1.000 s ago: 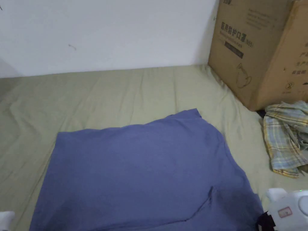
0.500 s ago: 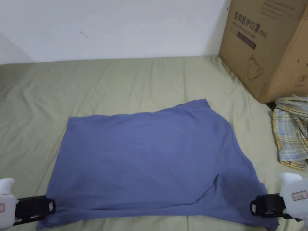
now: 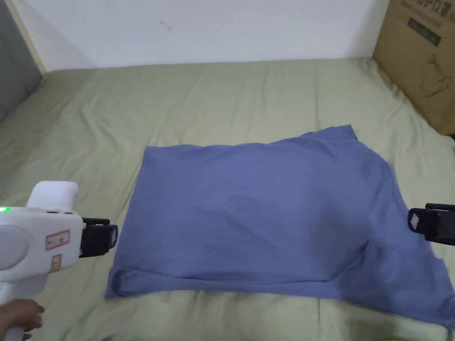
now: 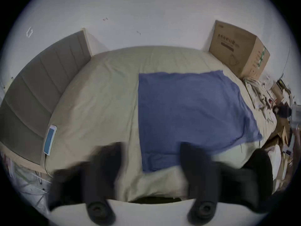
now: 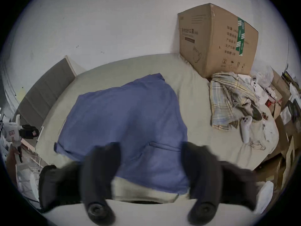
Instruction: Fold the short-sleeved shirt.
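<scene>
Just one blue shirt, two grippers apart.

**Layout of the bed**

Shirt lies flat on bed, wall behind. Box stands at far right corner; checked cloth lies before it. Left gripper is left of shirt, right gripper right.

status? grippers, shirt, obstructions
Left gripper and right gripper open, flanking the blue shirt. Shirt flat on bed, near hem turned up. Cardboard box off to the side.
</scene>
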